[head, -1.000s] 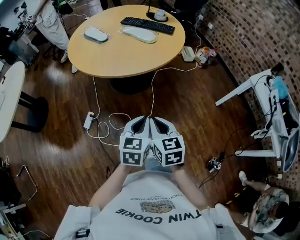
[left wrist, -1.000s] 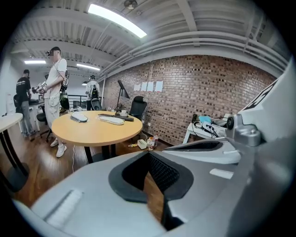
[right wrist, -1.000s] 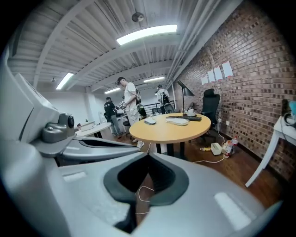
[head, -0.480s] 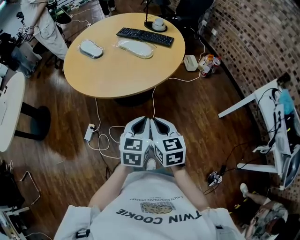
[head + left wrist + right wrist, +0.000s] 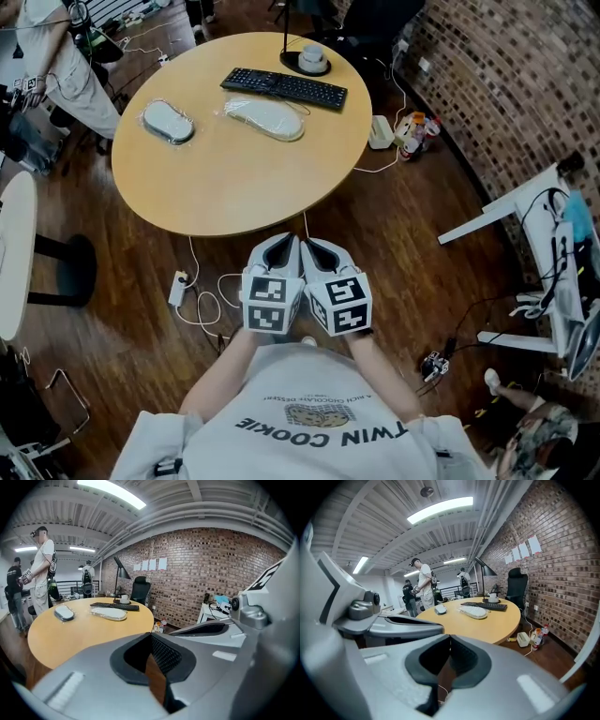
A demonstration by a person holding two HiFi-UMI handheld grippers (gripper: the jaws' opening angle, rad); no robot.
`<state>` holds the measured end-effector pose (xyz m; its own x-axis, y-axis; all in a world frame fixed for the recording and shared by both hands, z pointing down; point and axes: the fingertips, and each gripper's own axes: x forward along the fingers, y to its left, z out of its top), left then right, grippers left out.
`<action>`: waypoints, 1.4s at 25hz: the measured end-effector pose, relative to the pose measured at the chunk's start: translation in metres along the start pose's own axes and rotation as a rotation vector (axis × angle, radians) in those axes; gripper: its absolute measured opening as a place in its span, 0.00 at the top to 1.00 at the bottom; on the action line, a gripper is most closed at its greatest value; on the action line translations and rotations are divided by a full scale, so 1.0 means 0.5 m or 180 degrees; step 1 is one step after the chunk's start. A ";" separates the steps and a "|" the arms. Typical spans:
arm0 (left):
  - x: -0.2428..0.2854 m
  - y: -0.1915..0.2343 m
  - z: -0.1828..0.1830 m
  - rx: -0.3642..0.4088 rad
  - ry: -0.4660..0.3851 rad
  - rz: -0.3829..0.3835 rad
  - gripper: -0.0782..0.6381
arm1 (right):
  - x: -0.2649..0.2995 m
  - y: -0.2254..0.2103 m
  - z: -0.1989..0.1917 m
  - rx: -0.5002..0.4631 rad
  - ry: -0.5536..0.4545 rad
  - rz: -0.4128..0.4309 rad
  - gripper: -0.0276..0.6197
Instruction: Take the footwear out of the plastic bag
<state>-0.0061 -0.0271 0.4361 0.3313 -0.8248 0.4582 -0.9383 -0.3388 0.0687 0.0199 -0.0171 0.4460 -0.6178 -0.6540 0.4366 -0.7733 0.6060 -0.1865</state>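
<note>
Two pieces of footwear lie in clear plastic bags on the round wooden table (image 5: 234,178): a grey one (image 5: 168,122) at the left and a longer white one (image 5: 265,118) near the keyboard. Both also show in the left gripper view, grey (image 5: 64,613) and white (image 5: 109,613), and in the right gripper view, grey (image 5: 440,610) and white (image 5: 474,612). My left gripper (image 5: 292,241) and right gripper (image 5: 310,243) are held side by side at chest height, short of the table's near edge. Both are shut with nothing between the jaws.
A black keyboard (image 5: 284,87) and a lamp base with a cup (image 5: 308,61) sit at the table's far side. A power strip (image 5: 178,287) and cables lie on the wood floor. A white desk frame (image 5: 525,206) stands at right, a person (image 5: 66,66) at far left.
The table has come nearer in the head view, its near edge now just ahead of the grippers. The grippers stay together and shut as before.
</note>
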 end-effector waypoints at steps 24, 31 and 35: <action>0.399 0.653 0.239 0.0632 0.0416 0.0237 0.88 | 0.459 -0.229 0.213 0.0585 0.0093 -0.0416 0.93; 0.563 0.712 0.187 0.0517 0.0806 0.0253 0.88 | 0.547 -0.311 0.215 0.0759 0.0223 -0.0281 0.85; 0.638 0.758 0.151 0.0469 0.0998 0.0410 0.88 | 0.589 -0.366 0.211 0.0841 0.0336 -0.0222 0.85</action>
<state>-0.2485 -0.4525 0.5414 0.1435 -0.6938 0.7057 -0.9385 -0.3216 -0.1253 -0.0357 -0.3684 0.5161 -0.5542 -0.6308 0.5430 -0.8323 0.4133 -0.3694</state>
